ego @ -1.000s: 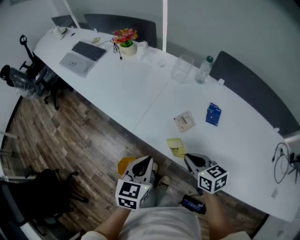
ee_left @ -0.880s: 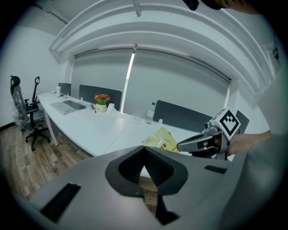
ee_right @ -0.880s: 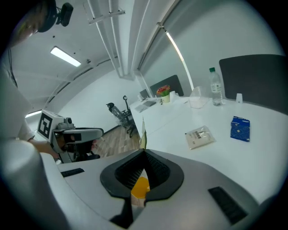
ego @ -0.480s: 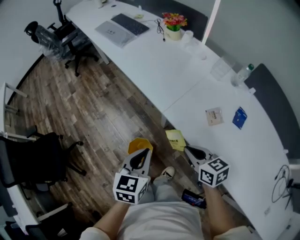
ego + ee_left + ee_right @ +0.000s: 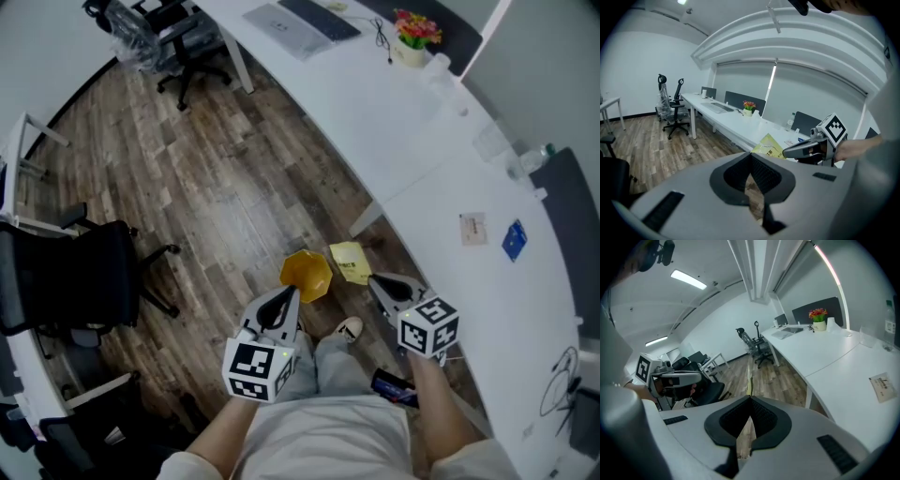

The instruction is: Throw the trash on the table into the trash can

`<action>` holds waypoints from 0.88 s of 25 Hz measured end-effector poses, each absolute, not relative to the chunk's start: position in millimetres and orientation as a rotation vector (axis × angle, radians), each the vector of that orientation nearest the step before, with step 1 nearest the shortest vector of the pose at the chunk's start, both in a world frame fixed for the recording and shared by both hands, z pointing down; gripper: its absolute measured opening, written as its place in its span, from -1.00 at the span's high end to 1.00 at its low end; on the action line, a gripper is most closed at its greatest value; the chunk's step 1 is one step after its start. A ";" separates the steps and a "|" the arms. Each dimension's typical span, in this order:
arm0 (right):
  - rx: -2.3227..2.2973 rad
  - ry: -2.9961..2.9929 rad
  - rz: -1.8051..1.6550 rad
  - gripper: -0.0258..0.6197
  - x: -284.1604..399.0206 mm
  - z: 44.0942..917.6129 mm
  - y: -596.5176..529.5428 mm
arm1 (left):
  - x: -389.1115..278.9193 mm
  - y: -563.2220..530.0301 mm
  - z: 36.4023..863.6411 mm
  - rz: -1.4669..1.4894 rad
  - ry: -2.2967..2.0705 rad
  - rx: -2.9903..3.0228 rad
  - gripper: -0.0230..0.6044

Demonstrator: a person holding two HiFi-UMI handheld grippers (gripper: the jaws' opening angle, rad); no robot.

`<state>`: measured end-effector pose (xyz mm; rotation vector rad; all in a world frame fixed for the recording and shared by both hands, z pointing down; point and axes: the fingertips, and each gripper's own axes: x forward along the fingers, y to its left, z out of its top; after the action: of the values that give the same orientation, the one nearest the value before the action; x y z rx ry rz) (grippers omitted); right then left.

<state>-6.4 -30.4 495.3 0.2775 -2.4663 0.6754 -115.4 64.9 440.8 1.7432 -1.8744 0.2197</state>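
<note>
Two pieces of trash are hanging clear of the table, over the wood floor. The left gripper is pinching an orange wrapper and the right gripper a yellow packet, jaws pressed together on each, probably for carrying to a trash can that no view is showing. Both grippers are reaching forward side by side, angling downward.

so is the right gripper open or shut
Shut: the right gripper pinches the yellow packet, seen edge-on between its jaws.
</note>
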 end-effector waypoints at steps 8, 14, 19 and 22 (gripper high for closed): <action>0.190 -2.352 0.682 0.83 -45.3 568.2 -9.0 | -148.9 95.9 482.6 0.216 -1.879 1.641 0.93; 0.190 -2.266 0.687 0.83 -53.0 633.8 -4.8 | -153.4 96.1 538.6 0.168 -1.871 1.573 0.93; 0.193 -2.194 0.684 0.82 -52.8 700.4 4.6 | -156.3 93.1 592.6 0.158 -1.871 1.539 0.93; 0.185 -2.156 0.688 0.82 -53.5 740.9 9.5 | -162.7 92.2 624.0 0.159 -1.882 1.522 0.93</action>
<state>-53.5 9.5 740.9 0.1848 -2.1556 0.6881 -162.7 92.2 624.0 1.5217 -1.8822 0.1585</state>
